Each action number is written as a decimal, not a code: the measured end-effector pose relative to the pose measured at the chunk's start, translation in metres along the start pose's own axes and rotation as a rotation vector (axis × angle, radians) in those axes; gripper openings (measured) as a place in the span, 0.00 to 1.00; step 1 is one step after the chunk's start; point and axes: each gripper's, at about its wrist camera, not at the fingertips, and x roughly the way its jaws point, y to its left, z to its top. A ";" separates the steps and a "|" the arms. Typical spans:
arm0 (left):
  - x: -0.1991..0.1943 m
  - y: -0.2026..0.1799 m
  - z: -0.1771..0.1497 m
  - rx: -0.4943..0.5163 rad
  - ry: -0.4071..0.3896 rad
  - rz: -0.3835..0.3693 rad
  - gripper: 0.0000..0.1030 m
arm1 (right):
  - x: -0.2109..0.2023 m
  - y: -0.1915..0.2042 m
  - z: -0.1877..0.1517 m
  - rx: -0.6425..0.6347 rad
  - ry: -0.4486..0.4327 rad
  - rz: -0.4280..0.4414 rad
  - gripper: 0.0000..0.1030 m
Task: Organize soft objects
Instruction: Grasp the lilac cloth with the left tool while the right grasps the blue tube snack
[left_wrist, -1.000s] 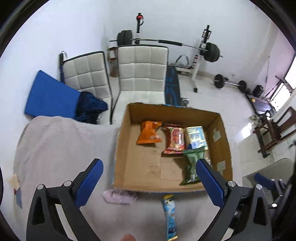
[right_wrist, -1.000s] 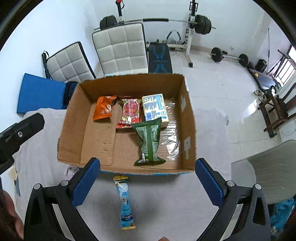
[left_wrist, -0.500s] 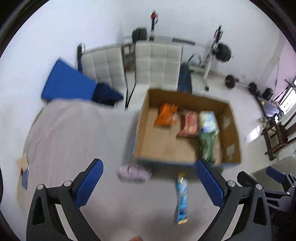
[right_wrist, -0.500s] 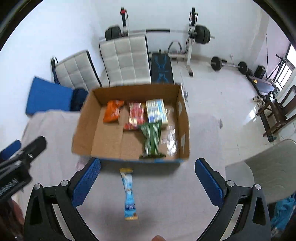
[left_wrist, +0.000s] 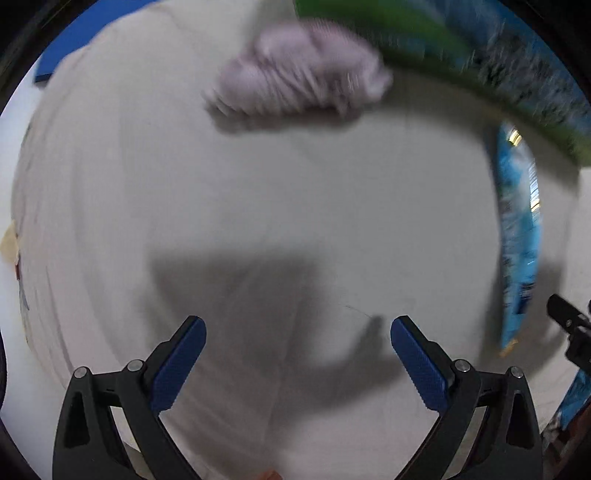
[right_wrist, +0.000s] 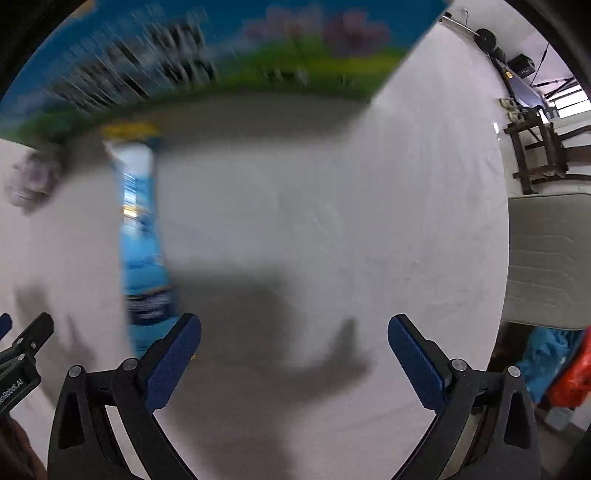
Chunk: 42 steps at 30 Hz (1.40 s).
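A room in a home that doubles as a gym: far off to the upper right of the right gripper, a barbell with weight plates (right_wrist: 487, 37) lies on a pale tiled floor (right_wrist: 480, 110), with a dark wooden chair (right_wrist: 535, 147) near a bright window (right_wrist: 570, 99).

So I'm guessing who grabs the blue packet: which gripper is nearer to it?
Right. The blue packet ends beside the right gripper's left finger; from the left gripper it lies off to the right.
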 end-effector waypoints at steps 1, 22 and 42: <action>0.007 -0.002 0.001 0.005 0.014 -0.003 1.00 | 0.006 0.001 0.000 -0.005 0.012 -0.008 1.00; 0.019 0.002 0.015 -0.085 0.066 -0.145 1.00 | 0.028 -0.015 -0.001 0.009 0.154 0.114 1.00; -0.035 0.020 0.144 0.034 -0.098 -0.152 1.00 | -0.029 0.078 0.019 -0.090 0.058 0.344 0.75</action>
